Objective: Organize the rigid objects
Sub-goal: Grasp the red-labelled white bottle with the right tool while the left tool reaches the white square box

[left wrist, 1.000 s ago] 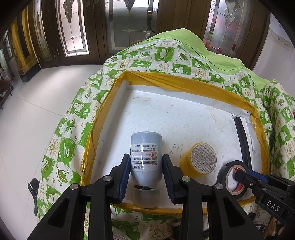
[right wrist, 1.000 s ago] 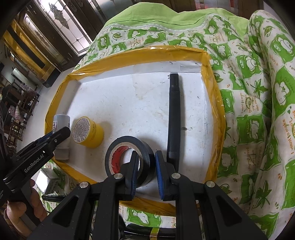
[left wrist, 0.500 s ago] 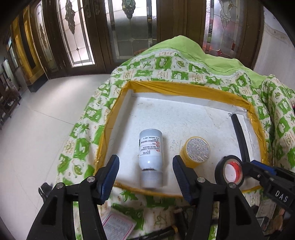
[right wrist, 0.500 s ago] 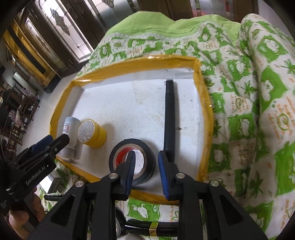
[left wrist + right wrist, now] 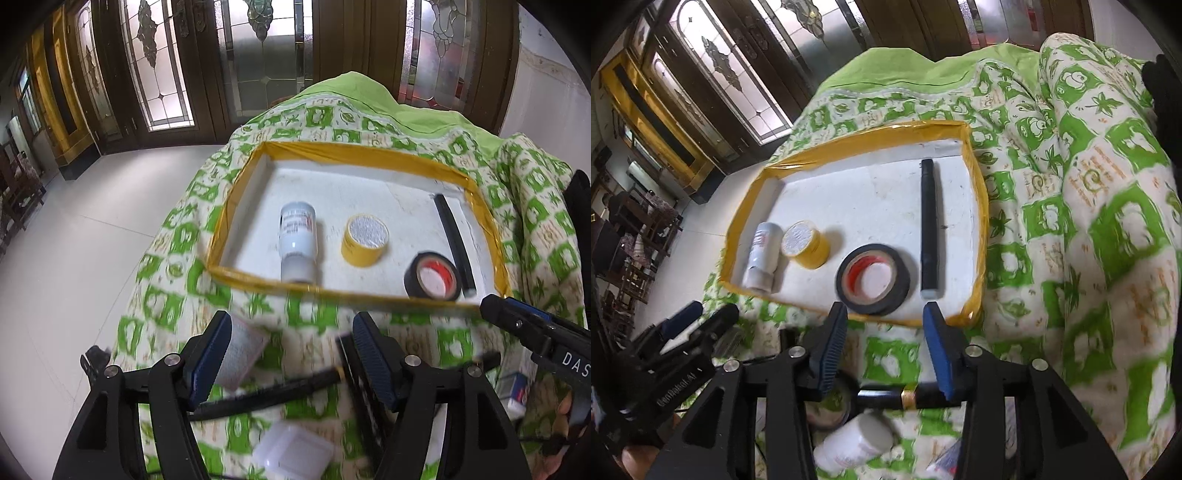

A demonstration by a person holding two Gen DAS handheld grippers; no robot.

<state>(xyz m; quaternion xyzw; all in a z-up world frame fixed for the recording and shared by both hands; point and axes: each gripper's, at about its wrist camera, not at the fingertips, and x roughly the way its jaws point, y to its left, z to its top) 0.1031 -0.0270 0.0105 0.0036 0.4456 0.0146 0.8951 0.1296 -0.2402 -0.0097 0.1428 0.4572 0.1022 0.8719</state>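
Note:
A white tray with a yellow taped rim (image 5: 354, 153) (image 5: 857, 138) lies on a green patterned cloth. In it lie a grey bottle (image 5: 297, 236) (image 5: 761, 254), a yellow tape roll (image 5: 365, 240) (image 5: 807, 242), a black tape roll (image 5: 434, 275) (image 5: 873, 278) and a black pen (image 5: 452, 236) (image 5: 929, 225). My left gripper (image 5: 291, 360) is open and empty, in front of the tray. My right gripper (image 5: 884, 345) is open and empty, just short of the black tape roll.
In front of the tray lie loose objects on the cloth: a card (image 5: 240, 352), a black pen (image 5: 266, 393), a clear box (image 5: 291, 452), a black pen with a gold band (image 5: 905, 398) and a white bottle (image 5: 853, 445). White floor and doors lie beyond.
Both grippers have opened and drawn back out of the tray. The left let go of the grey bottle, the right let go of the black tape roll; both lie in the tray.

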